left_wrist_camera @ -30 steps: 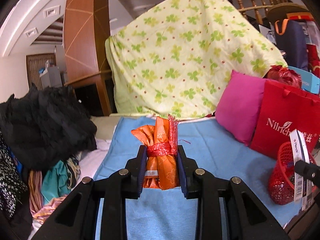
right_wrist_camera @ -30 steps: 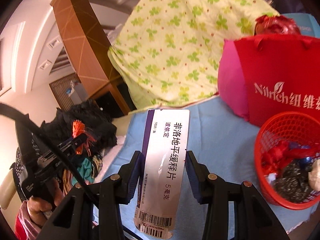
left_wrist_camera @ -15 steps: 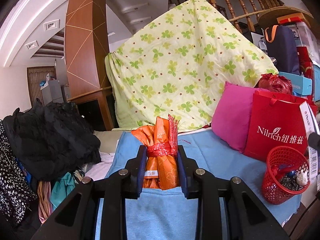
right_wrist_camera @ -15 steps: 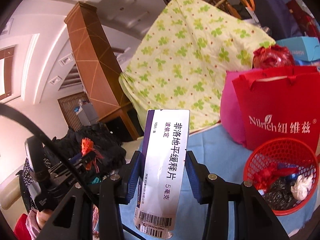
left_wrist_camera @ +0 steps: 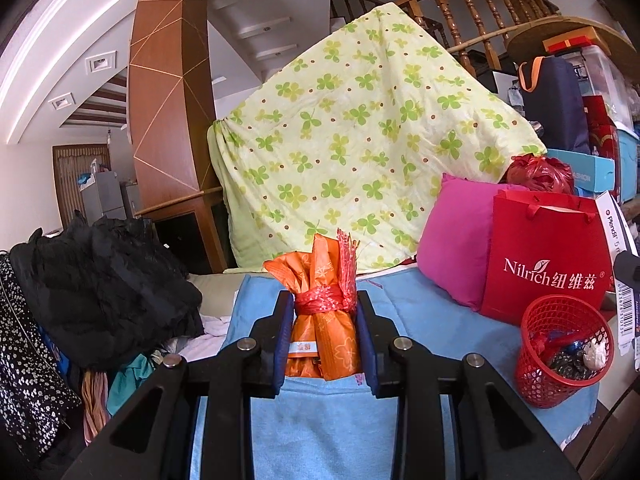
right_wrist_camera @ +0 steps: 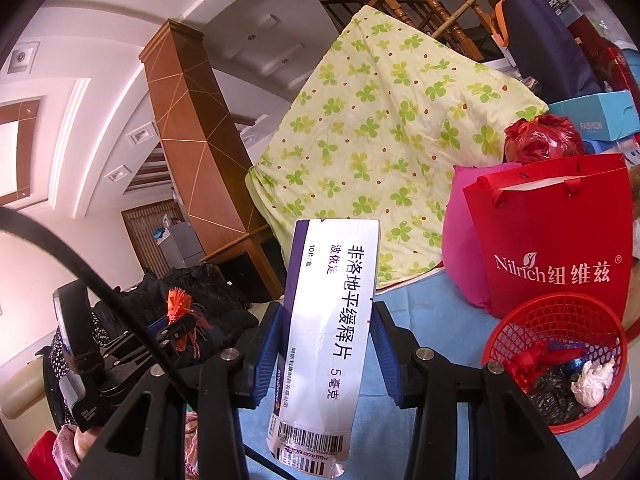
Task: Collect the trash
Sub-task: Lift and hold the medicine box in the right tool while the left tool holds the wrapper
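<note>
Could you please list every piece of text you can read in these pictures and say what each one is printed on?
"Nilrich 纽维兹": red paper bag.
"非洛地平缓释片", "波依定", "5 毫克": white medicine box in the right tool.
"Plendil 5 m": same box's side, left view.
"FASHION": blue box.
Barcode digits, orange packet's label: too blurred.

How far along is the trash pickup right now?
Done: the red basket already holds several scraps. In hand: left tool grips the orange wrapper bundle; right tool grips the white medicine box. Left: dropping both into the basket.
</note>
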{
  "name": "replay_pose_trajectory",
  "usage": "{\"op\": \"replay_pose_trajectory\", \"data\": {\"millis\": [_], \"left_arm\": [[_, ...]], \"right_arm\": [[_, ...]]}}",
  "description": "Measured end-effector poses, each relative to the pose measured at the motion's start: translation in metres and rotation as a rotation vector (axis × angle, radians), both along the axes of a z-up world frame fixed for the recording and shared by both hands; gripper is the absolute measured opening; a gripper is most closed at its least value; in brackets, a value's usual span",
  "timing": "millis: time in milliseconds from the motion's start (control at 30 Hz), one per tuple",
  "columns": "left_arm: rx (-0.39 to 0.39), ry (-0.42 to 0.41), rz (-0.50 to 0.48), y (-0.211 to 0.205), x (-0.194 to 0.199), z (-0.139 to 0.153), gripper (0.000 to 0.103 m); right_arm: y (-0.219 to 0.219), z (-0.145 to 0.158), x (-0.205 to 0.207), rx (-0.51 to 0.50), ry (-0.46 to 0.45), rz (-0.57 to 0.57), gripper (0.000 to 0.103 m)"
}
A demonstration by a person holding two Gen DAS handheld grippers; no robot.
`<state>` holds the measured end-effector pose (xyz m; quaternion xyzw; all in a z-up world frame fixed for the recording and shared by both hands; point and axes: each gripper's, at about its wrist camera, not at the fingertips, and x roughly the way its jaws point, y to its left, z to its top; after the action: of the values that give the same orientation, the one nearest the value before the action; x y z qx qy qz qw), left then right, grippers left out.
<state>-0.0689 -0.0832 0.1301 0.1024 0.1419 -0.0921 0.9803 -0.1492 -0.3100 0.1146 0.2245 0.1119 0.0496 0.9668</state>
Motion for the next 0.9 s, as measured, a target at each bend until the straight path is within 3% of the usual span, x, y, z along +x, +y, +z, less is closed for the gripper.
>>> {"op": "replay_pose_trajectory", "data": {"millis": [900], "left_arm": [[0.044,0.007,-0.050,-0.017,-0.006,-0.001,0.033]], "right_arm": [[-0.011,-0.005,-0.016,0.031,0.000,-0.022,0.047]]}}
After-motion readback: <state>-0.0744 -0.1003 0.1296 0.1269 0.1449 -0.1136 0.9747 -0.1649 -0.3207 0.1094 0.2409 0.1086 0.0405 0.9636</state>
